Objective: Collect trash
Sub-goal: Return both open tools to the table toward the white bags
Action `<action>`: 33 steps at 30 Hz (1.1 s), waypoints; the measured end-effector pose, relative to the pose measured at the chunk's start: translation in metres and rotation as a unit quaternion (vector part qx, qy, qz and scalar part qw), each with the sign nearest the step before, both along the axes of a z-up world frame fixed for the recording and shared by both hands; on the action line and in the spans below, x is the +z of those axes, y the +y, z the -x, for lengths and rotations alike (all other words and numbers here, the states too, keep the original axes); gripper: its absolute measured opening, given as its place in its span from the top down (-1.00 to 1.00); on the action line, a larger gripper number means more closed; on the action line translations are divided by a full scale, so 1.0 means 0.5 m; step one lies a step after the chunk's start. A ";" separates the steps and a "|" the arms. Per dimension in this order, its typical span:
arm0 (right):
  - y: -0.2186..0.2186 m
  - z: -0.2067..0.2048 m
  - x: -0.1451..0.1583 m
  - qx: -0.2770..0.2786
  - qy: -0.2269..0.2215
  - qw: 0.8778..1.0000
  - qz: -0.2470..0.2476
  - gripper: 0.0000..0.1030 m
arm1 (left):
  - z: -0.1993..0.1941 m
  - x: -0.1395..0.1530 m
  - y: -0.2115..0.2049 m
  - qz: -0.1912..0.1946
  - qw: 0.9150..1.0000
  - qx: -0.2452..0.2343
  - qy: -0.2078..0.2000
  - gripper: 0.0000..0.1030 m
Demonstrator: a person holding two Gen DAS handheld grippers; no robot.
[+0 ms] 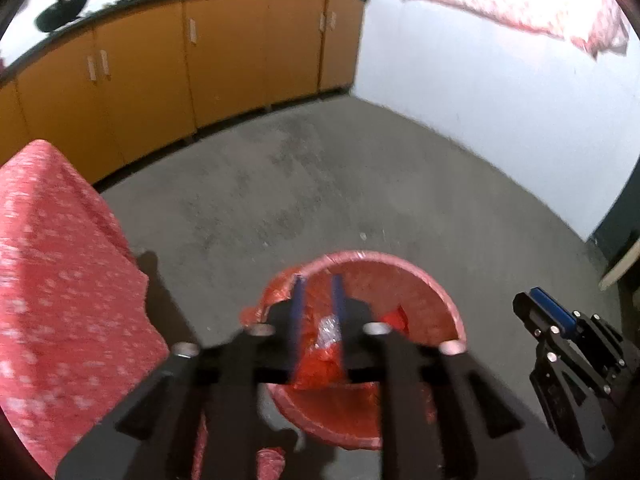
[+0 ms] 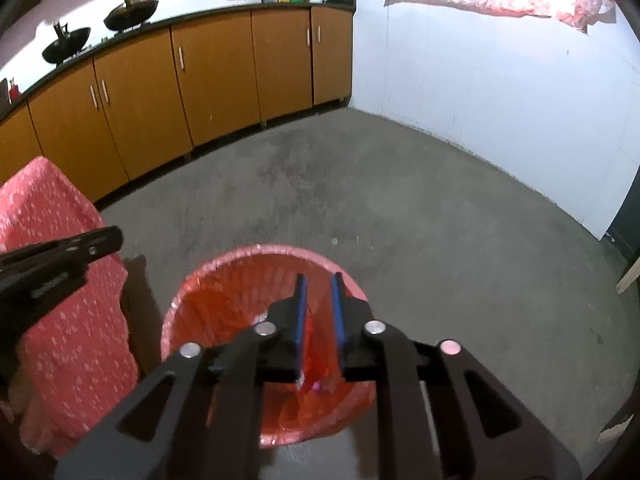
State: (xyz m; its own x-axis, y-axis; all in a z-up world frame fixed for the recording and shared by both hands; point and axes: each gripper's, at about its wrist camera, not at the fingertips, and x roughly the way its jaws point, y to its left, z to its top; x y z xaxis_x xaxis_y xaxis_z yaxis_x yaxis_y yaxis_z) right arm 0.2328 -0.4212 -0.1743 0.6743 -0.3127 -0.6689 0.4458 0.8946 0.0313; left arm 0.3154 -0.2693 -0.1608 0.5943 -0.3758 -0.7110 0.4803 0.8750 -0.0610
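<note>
A round pink trash bin [image 1: 424, 280] [image 2: 256, 252] lined with a red plastic bag stands on the grey floor below both grippers. My left gripper [image 1: 318, 284] hangs over its left side, blue pads apart. Crumpled red plastic with a shiny clear wrapper [image 1: 326, 332] shows in the gap, and I cannot tell whether it touches the pads. My right gripper [image 2: 319, 280] is over the bin's right half, pads a little apart, with only the red bag [image 2: 316, 360] seen between them. Each gripper also appears in the other view: the right gripper [image 1: 530, 300], the left gripper [image 2: 106, 240].
A red cloth with white specks [image 1: 60, 280] [image 2: 72, 300] covers furniture just left of the bin. Orange cabinets [image 2: 220, 76] under a black counter with two woks [image 2: 130, 10] run along the back. A white wall stands at right, then a dark door [image 2: 630, 216]. Grey floor [image 2: 400, 200] lies beyond.
</note>
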 end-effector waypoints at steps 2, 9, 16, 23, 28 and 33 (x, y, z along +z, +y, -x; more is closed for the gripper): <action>0.012 -0.004 0.026 0.007 -0.011 1.000 0.011 0.47 | 0.003 0.035 0.030 0.008 1.000 0.017 -0.018 0.13; 0.108 -0.039 0.131 0.061 -0.056 0.996 0.015 0.22 | 0.021 0.154 0.196 0.025 0.995 0.077 -0.063 0.00; 0.319 -0.112 0.219 0.180 -0.087 0.980 -0.015 0.16 | 0.081 0.225 0.445 0.002 0.978 0.175 -0.111 -0.18; 0.562 -0.206 0.248 0.299 -0.079 0.950 -0.040 0.15 | 0.117 0.234 0.660 -0.039 0.951 0.276 -0.137 -0.26; 0.684 -0.254 0.235 0.345 -0.058 0.936 -0.037 0.02 | 0.134 0.219 0.778 -0.023 0.938 0.325 -0.120 -0.26; 0.746 -0.307 0.230 0.368 -0.044 0.928 -0.032 -0.14 | 0.145 0.213 0.836 0.001 0.933 0.339 -0.120 -0.37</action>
State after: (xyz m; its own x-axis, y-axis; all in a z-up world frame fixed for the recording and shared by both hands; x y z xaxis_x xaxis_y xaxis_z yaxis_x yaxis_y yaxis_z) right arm 0.3863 -0.0481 -0.0594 0.7431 0.2919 -0.6022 -0.2912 0.9512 0.1018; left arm 0.2428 0.1485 -0.0540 0.8382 0.1427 -0.5264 -0.1829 0.9828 -0.0248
